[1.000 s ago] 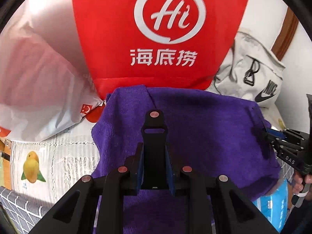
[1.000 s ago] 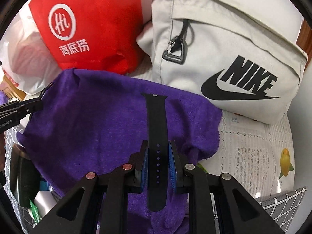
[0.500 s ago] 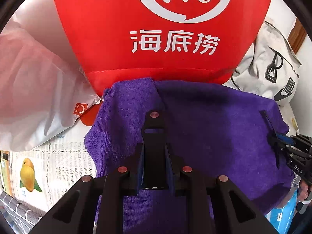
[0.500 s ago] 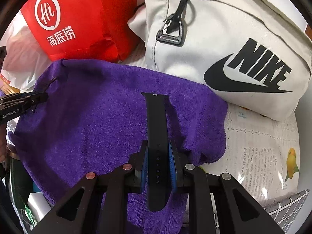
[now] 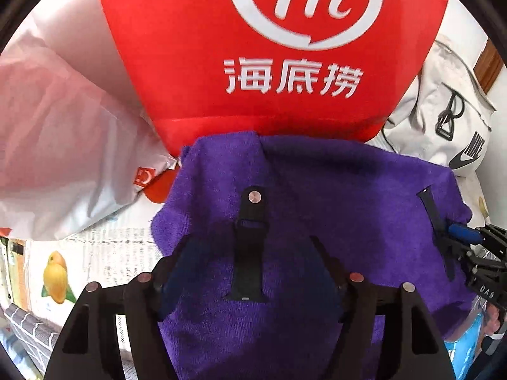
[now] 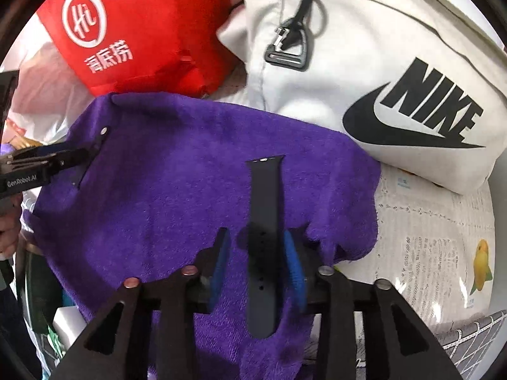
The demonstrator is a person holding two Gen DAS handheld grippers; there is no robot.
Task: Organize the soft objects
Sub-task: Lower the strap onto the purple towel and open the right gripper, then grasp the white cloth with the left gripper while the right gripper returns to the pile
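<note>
Your left gripper (image 5: 250, 272) is opening, its fingers spread clear of the short black strap piece (image 5: 250, 247) that lies flat between them on the purple towel (image 5: 332, 190). Your right gripper (image 6: 258, 269) is opening too, its blue pads (image 6: 293, 262) off the long black strap piece (image 6: 263, 237) lying between them on the towel, below the white bag (image 6: 396, 63) and red bag (image 6: 142, 31).

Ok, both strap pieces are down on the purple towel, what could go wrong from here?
1. The right tool is opening, but the holed strap sits close against one blue pad; it might drag when the tool lifts.
2. The purple towel is rumpled and overhangs clutter, so the pin strap, lying free between the opening left tool, could shift or slide.
</note>
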